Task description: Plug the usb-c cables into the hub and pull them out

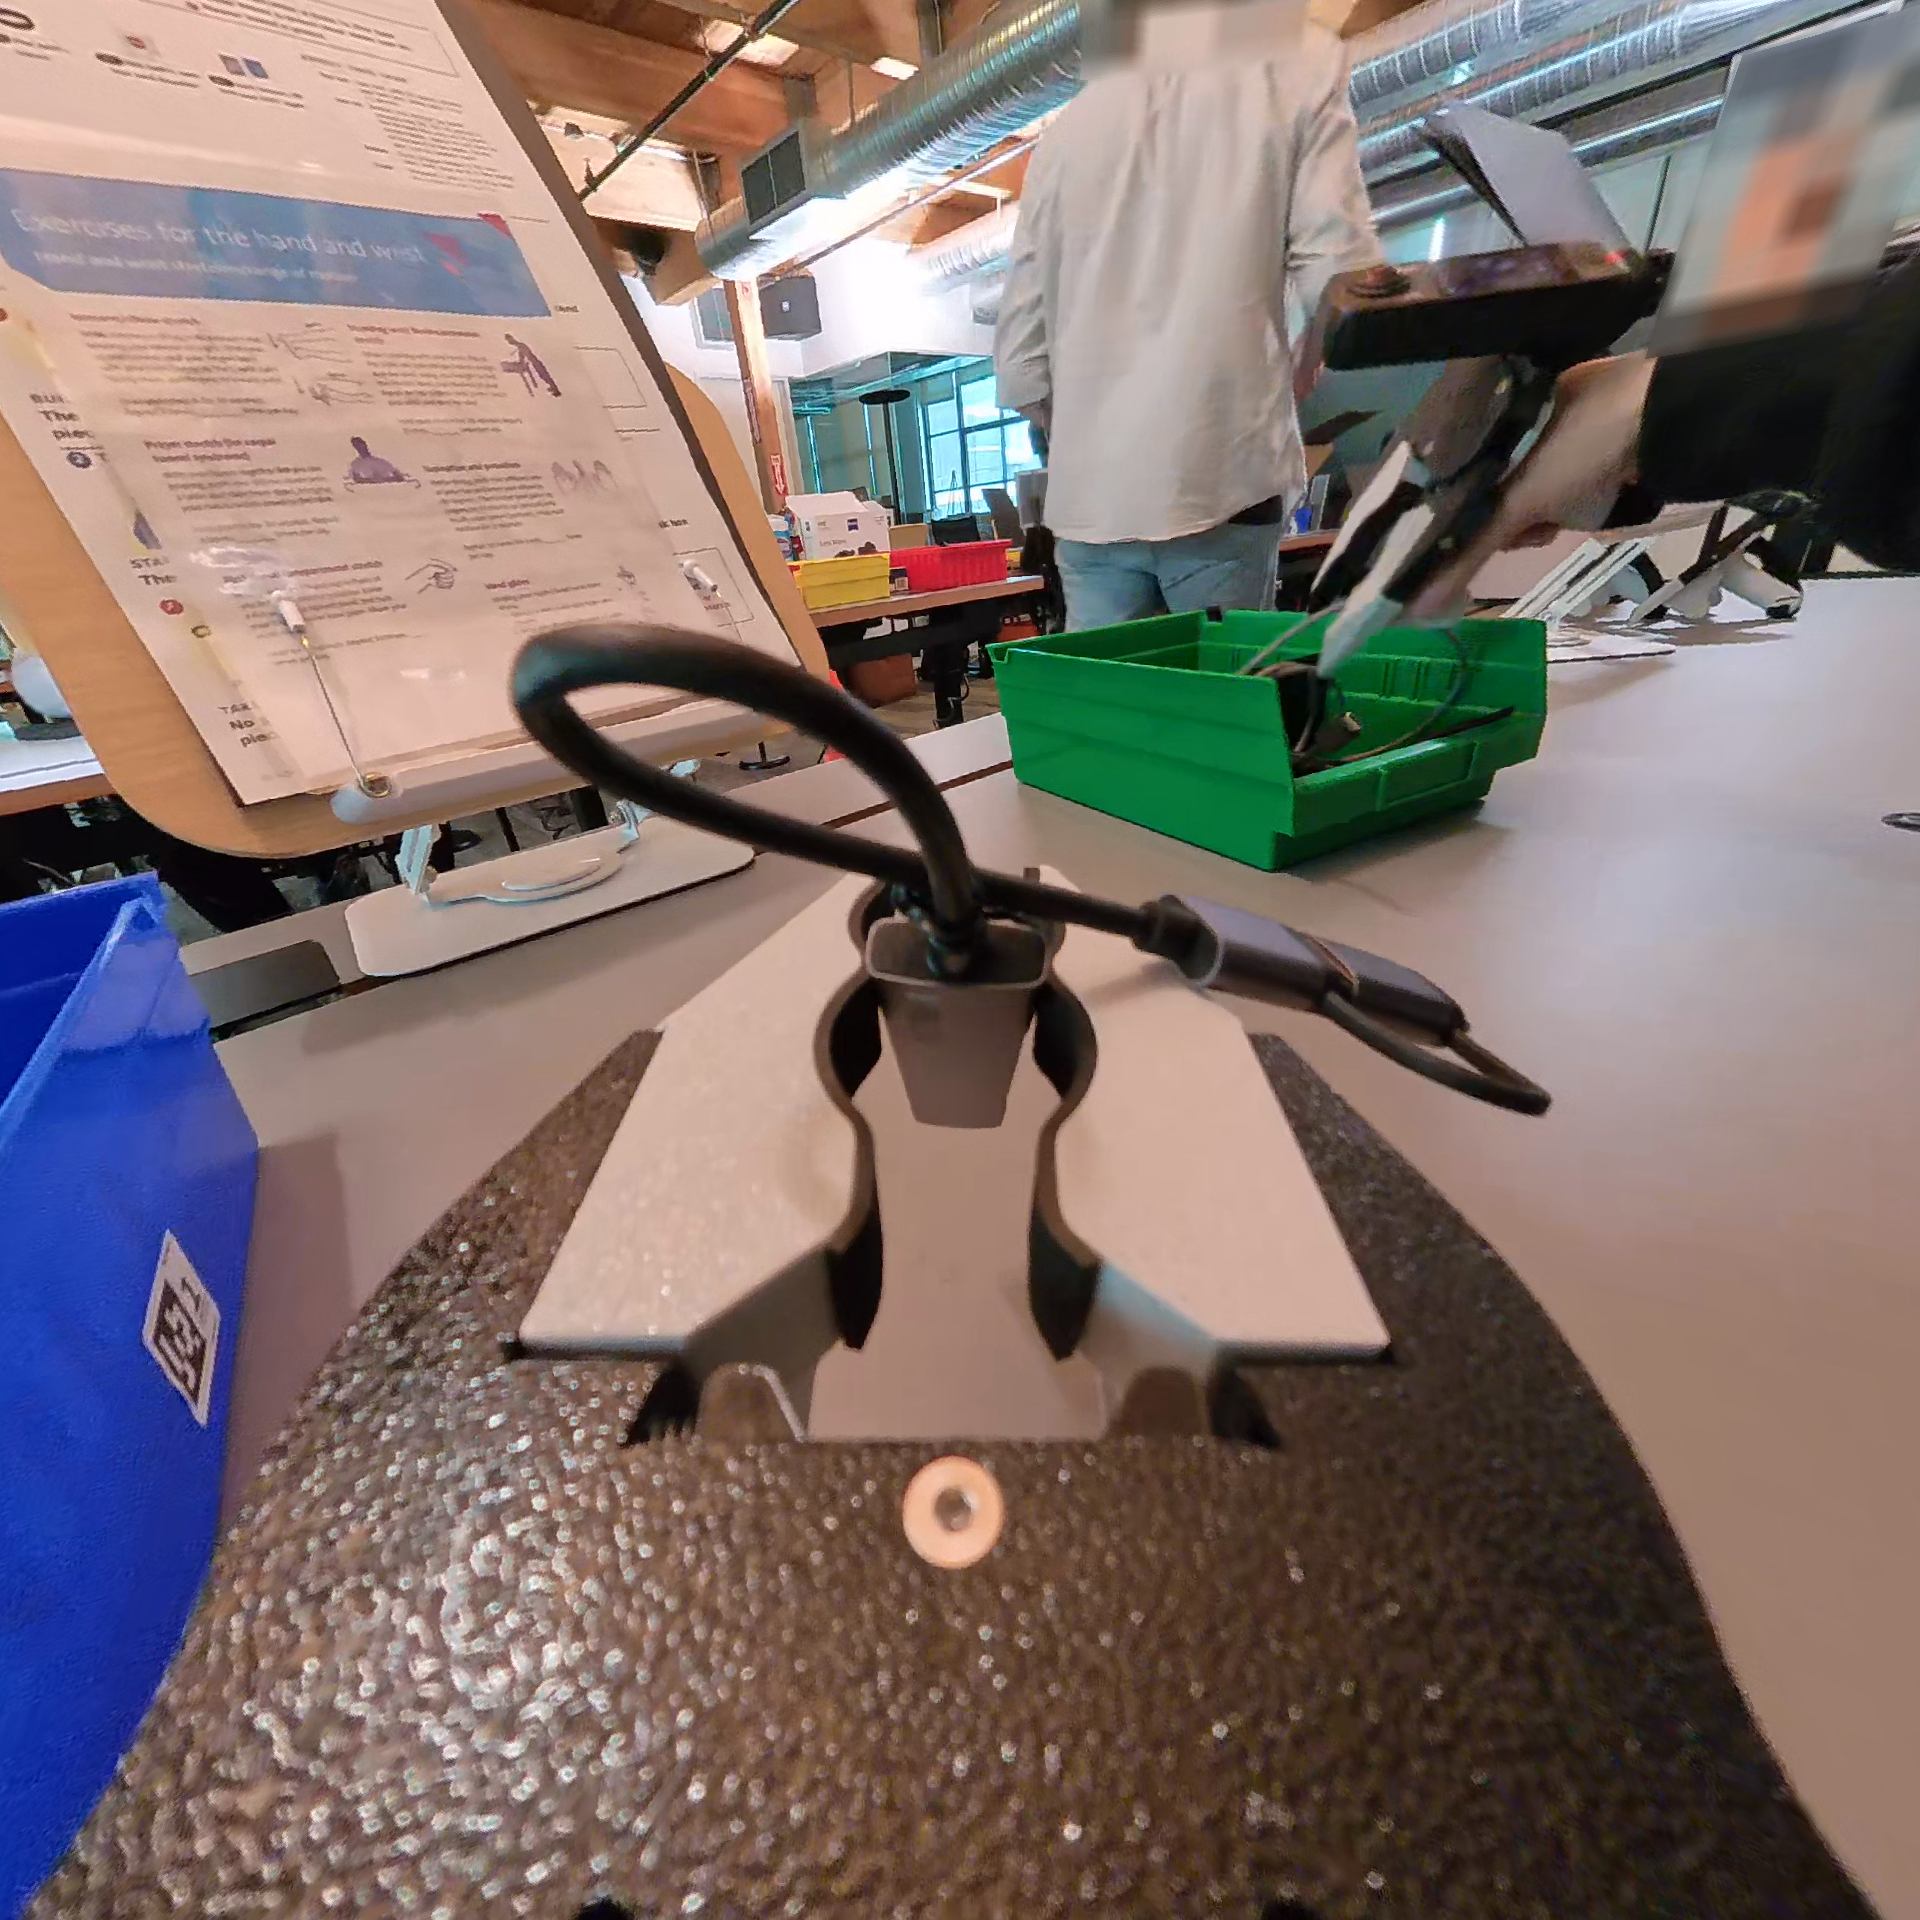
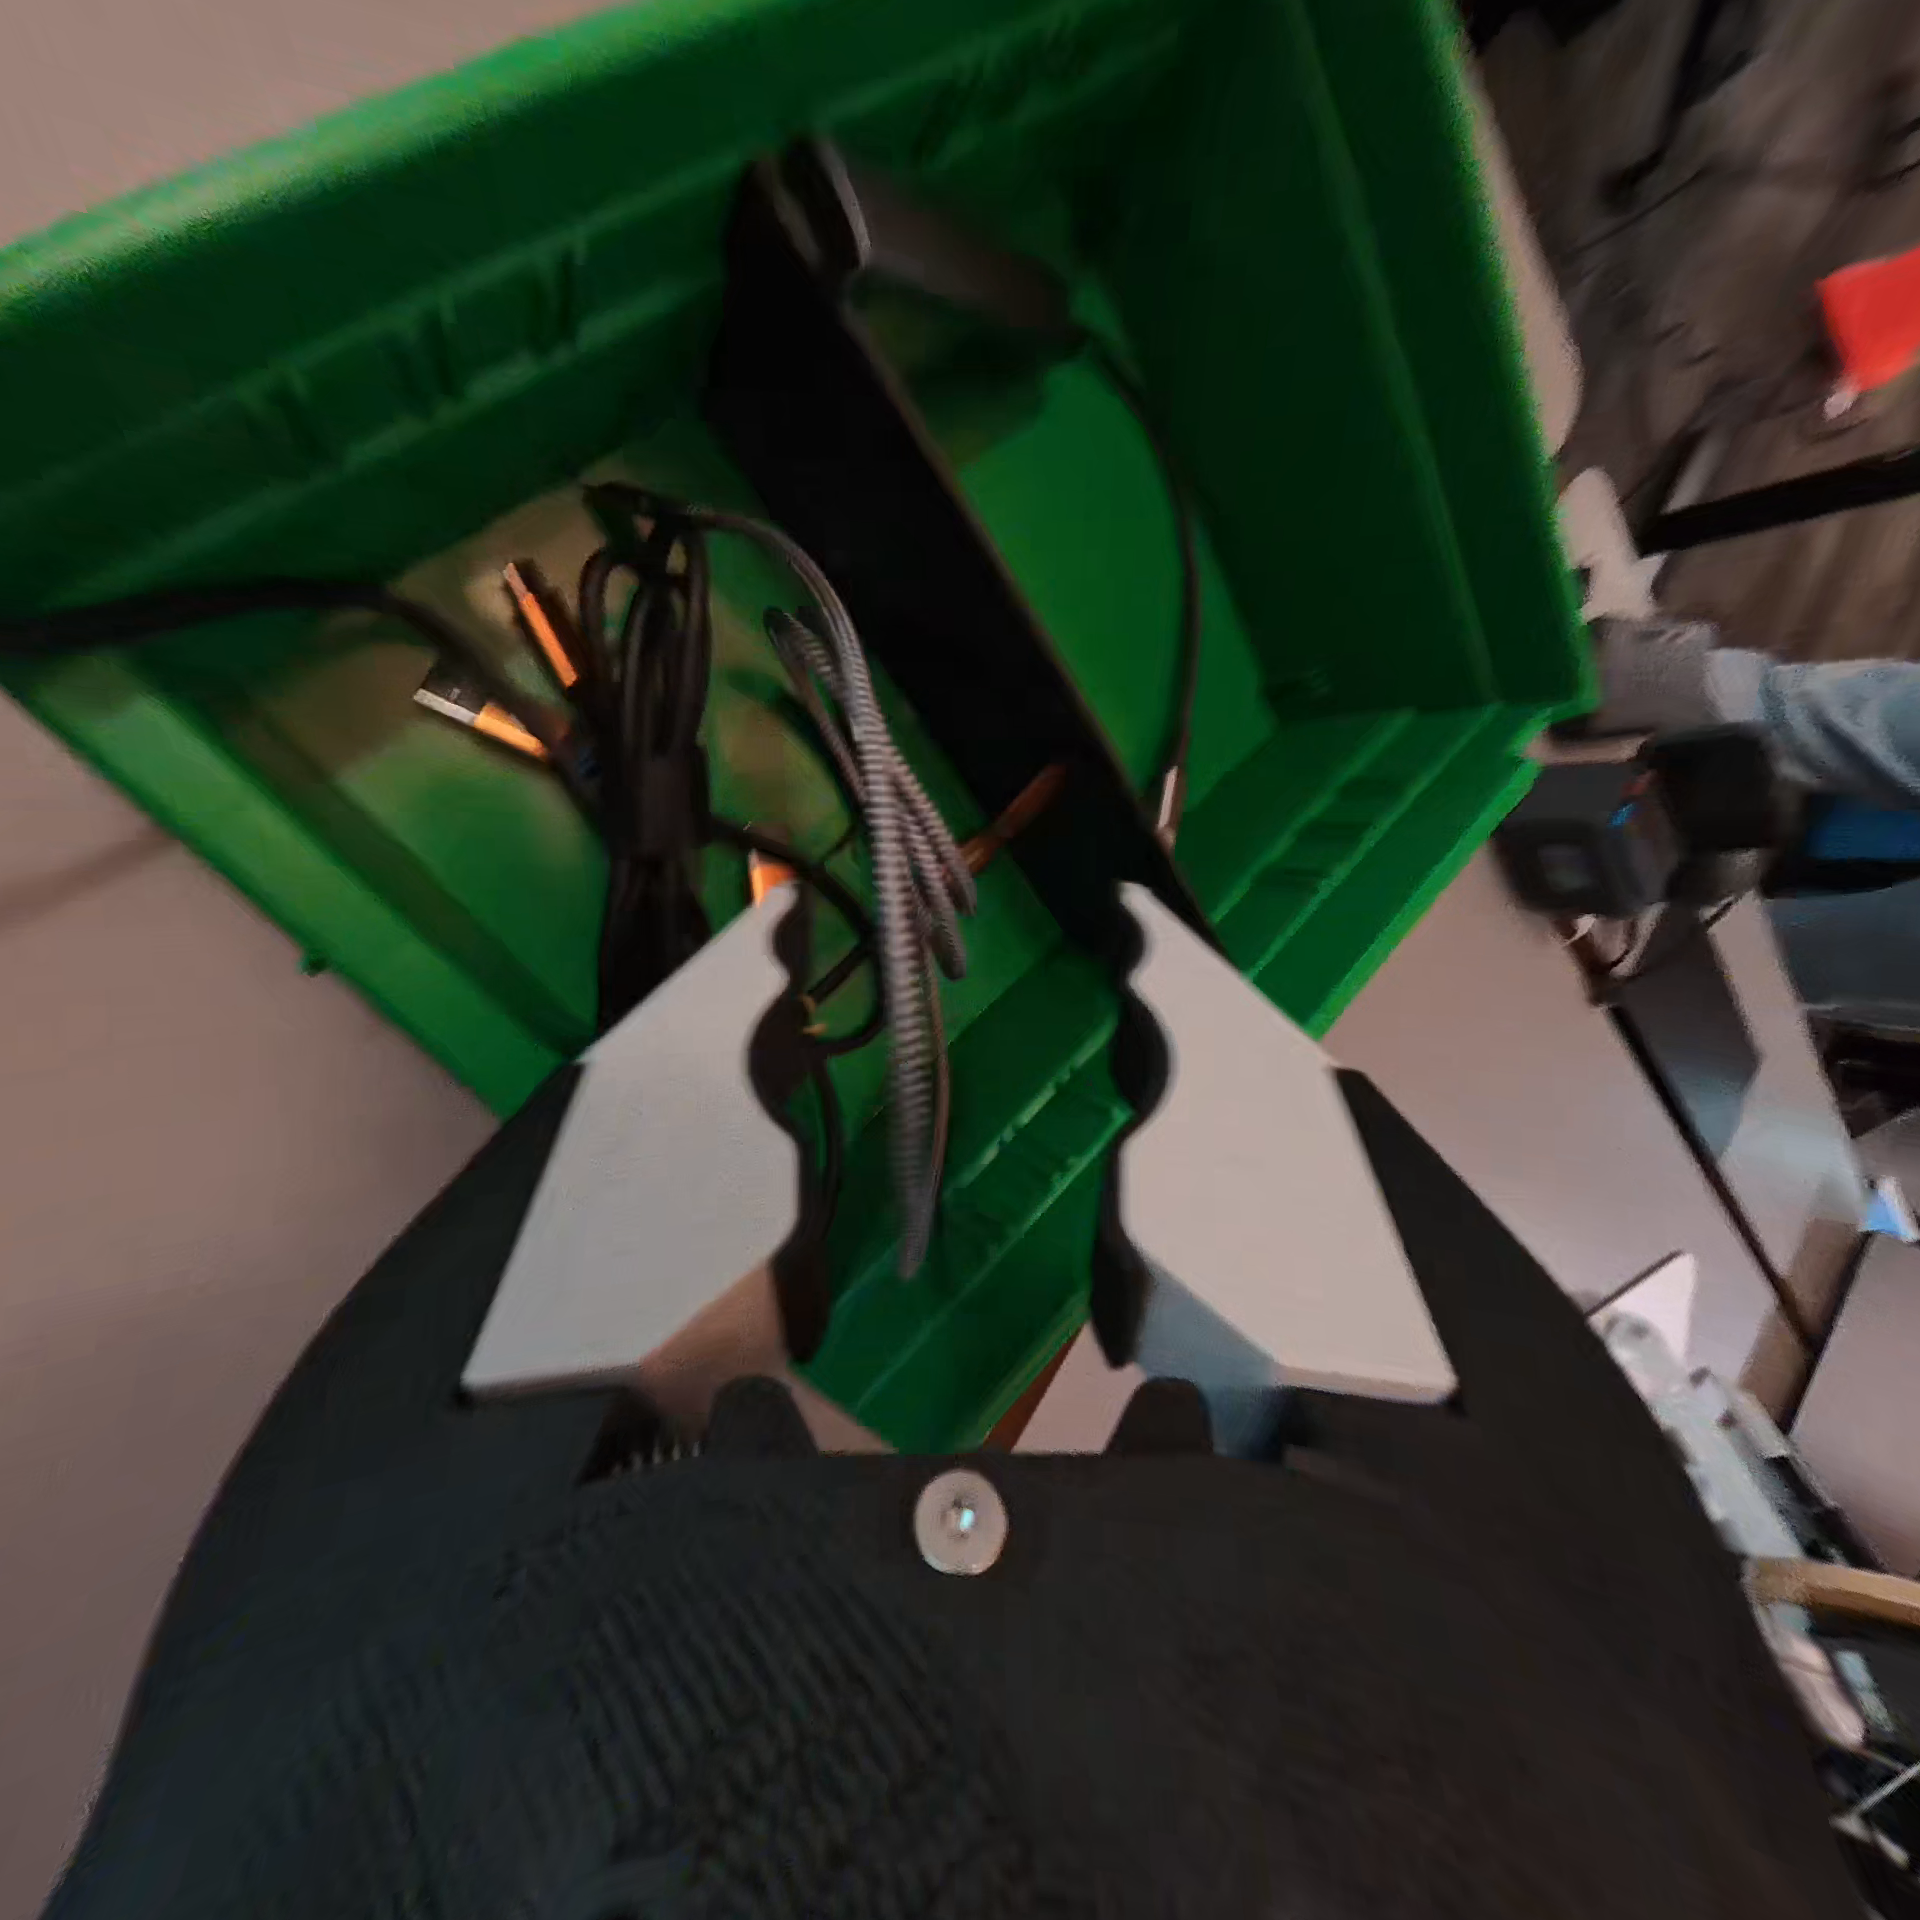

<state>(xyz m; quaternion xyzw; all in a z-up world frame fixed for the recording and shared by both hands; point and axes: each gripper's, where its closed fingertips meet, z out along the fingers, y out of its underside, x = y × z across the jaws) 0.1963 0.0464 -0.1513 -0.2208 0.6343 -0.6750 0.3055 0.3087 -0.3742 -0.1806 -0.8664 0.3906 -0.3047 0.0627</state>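
Grey hub (image 1: pixel 951 1023) upright on table; braided cables (image 2: pixel 904 873) in green bin

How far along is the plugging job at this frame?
Early. Done: the left gripper grips the grey hub. In hand: the right gripper, open, reaches into the green bin over a braided cable. Left: picking up the cable, plugging in and pulling out.

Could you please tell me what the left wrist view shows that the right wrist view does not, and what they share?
Only the left wrist view shows the left hand-held gripper shut on the grey metal hub, its thick black cable looping up, plus a blue plastic bin and a wooden document stand.

Only the right wrist view shows the open right hand-held gripper over a braided grey cable and orange-tipped connectors, beside a black divider.

Both show the green plastic bin on the grey table.
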